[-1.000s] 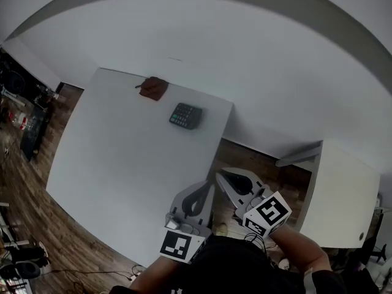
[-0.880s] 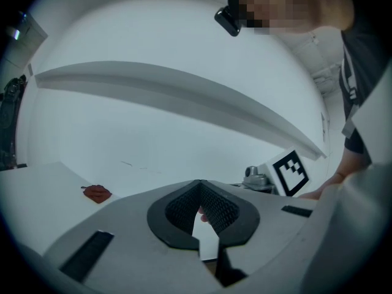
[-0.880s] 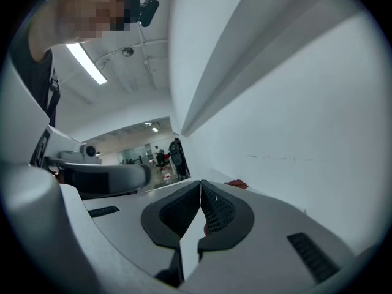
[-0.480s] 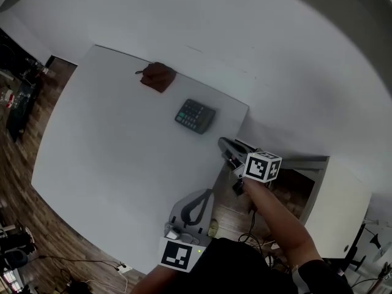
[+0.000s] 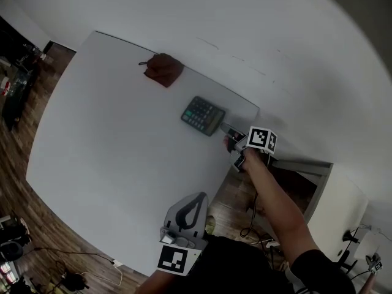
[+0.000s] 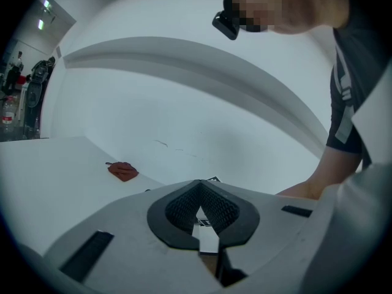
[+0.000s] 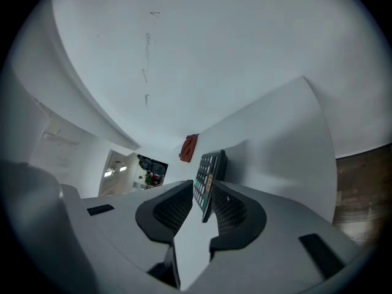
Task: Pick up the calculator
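Straddling one edge of the calculator [image 5: 203, 115], the right gripper [image 5: 228, 133] stands partly open; the left gripper [image 5: 197, 198] is closed, holding nothing.

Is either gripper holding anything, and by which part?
Nothing held yet. The right gripper is open astride the near end of the dark rectangular calculator on the white table; the left gripper is shut, empty.
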Motion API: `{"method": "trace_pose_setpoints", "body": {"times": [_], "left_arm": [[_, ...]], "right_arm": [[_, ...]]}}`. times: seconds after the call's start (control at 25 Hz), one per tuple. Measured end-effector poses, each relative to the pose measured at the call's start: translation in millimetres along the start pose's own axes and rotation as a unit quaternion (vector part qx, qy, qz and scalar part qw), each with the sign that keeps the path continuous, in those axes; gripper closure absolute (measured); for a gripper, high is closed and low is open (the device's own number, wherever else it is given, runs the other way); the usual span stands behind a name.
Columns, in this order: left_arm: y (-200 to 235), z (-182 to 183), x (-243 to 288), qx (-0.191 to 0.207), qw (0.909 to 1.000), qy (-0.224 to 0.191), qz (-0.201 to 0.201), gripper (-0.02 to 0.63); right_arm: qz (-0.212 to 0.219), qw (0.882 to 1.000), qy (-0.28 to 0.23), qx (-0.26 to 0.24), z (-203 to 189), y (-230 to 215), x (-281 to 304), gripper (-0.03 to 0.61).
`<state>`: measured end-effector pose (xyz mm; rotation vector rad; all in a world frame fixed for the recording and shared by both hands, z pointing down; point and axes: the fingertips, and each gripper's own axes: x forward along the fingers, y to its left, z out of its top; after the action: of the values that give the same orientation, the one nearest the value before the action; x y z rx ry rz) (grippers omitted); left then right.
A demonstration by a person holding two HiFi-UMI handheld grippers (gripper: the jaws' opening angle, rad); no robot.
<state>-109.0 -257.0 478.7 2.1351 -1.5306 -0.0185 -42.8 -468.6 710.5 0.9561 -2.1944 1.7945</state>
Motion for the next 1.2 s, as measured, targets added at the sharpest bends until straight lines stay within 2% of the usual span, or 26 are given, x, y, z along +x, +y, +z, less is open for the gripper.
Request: {"method": "trace_pose_setpoints", "body": {"times": [0.28,0.68,0.88,1.04,1.2], "left_arm": [[9.2,-3.6,4.9,-0.009,0.9999,0.007,0.01,0.607],[15.1,-7.9,4.9,-0.01,0.9996,0.014,0.022,0.607],[15.2,-7.4,3.4,-0.007,0.9996,0.011,0.023,0.607],[12.4,-6.5,3.1,-0.005,0.9997,0.011,0.021,0.607],[3.9,-5.7,4.1,0.002,0.9999,0.008,0.012,0.607]], "right_arm": [[-0.02,0.999,0.013,0.029,10.5,-21.6,31.2,0.489],[-0.027,0.997,0.04,0.064,5.8,-30.9,52.8,0.5],[-0.023,0.997,0.037,0.063,5.8,-30.3,52.1,0.518],[-0.02,0.998,0.037,0.043,6.1,-21.5,48.3,0.523],[-0.003,0.999,0.033,0.039,6.9,-9.1,33.7,0.523]]}}
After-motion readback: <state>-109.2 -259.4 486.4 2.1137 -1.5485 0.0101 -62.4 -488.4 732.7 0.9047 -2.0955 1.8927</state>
